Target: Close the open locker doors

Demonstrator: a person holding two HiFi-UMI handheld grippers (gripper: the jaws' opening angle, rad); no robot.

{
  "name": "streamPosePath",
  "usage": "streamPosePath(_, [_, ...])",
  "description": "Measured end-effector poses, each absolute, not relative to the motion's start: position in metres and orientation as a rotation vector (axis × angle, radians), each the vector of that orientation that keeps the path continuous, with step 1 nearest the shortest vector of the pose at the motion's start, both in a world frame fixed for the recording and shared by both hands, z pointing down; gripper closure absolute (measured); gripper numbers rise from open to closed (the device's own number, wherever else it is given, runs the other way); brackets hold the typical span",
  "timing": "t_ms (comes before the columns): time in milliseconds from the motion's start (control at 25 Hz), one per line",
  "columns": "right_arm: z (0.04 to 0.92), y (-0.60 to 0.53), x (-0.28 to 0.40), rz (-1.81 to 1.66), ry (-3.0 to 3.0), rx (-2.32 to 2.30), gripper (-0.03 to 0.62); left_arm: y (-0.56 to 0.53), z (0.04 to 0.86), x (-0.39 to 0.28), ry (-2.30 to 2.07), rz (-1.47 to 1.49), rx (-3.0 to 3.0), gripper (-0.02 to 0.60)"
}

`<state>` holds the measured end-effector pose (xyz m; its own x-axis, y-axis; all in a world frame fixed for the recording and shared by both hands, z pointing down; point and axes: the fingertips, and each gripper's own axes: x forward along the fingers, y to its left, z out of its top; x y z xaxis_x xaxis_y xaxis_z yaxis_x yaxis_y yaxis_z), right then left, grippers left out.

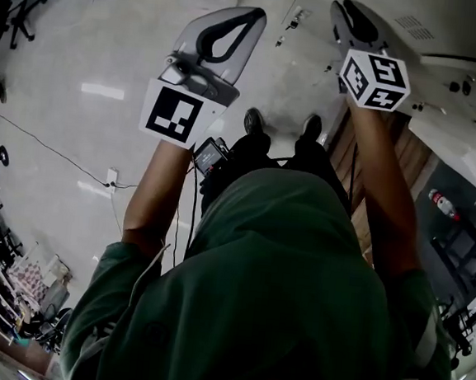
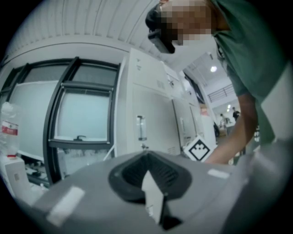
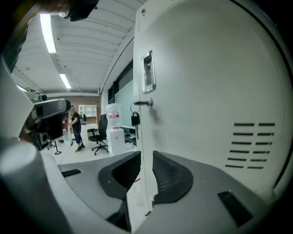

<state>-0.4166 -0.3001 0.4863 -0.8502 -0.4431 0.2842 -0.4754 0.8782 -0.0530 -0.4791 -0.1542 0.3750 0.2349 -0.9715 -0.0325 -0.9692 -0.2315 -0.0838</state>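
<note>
We see a white locker door (image 3: 206, 91) with black vent slits. The right gripper (image 3: 146, 171) is grey with black ribbed pads (image 3: 171, 178), and the left gripper (image 2: 147, 176) is the same. The marker cube (image 1: 374, 79) shows black squares on white. The hoodie (image 1: 278, 296) is dark green. The floor (image 1: 86, 130) is glossy pale grey.
</note>
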Motion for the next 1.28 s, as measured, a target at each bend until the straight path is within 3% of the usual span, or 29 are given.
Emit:
streamPosePath(640, [0.309, -0.206, -0.391, 0.002, -3.114, 0.412, 0.548, -0.117, 0.311, -0.451, 1.788, -0.038, -2.420, 0.581])
streamPosePath(1280, [0.245, -0.154, -0.349, -0.124, -3.150, 0.316, 0.553, -0.080, 0.284, -0.424, 1.722, -0.048, -2.440, 0.581])
